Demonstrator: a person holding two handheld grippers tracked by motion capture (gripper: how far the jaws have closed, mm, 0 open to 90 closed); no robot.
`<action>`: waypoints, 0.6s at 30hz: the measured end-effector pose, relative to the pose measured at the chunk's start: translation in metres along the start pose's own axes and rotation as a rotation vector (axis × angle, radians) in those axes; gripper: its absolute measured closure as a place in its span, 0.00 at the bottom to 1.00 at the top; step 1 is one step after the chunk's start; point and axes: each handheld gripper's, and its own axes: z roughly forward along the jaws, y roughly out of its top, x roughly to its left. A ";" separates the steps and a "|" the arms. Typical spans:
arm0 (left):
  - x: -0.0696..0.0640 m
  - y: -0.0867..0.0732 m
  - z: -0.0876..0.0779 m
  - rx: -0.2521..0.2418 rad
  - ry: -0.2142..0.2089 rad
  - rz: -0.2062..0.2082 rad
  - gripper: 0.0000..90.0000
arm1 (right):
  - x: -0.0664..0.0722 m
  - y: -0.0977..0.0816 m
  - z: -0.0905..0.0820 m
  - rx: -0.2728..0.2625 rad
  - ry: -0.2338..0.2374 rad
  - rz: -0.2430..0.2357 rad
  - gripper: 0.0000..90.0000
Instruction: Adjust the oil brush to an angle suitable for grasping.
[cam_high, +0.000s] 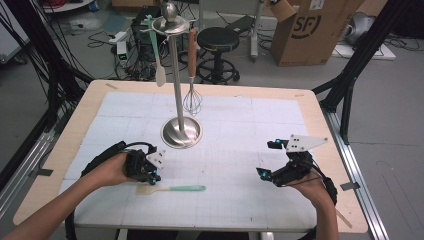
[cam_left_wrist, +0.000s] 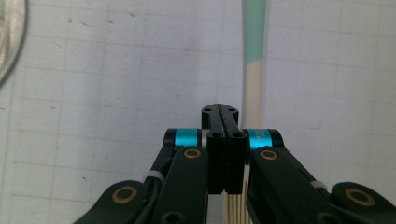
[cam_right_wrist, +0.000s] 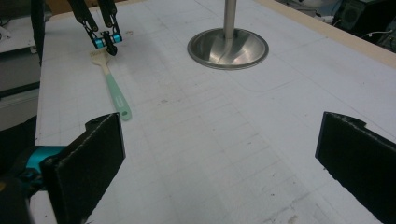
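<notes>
A brush with a mint-green handle (cam_high: 182, 188) and a cream head lies flat on the white mat near the front left. My left gripper (cam_high: 152, 178) is shut, its tips just above the brush's cream head with nothing between them. In the left gripper view the closed jaws (cam_left_wrist: 219, 114) sit beside the brush (cam_left_wrist: 254, 51), which runs away underneath on the right. My right gripper (cam_high: 267, 158) hovers open over the mat's right side. Its two pads stand wide apart in the right gripper view (cam_right_wrist: 224, 163), where the brush (cam_right_wrist: 114, 91) and the left gripper (cam_right_wrist: 106, 43) lie far off.
A steel utensil stand (cam_high: 181, 132) rises from a round base at mid-table. A pale spatula (cam_high: 159, 75) and a whisk (cam_high: 192, 100) hang from its top ring. Behind the table are a black stool (cam_high: 218, 40) and a cardboard box (cam_high: 310, 30).
</notes>
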 end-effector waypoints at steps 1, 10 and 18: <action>0.000 0.001 -0.004 -0.003 -0.001 -0.002 1.00 | 0.000 0.000 0.000 -0.001 -0.003 0.002 0.00; 0.000 0.008 -0.030 -0.089 0.024 0.000 0.91 | 0.000 0.000 -0.002 -0.009 -0.004 0.002 0.00; -0.004 0.009 -0.047 -0.183 0.043 0.029 0.75 | -0.002 -0.001 -0.001 -0.004 -0.003 0.009 0.00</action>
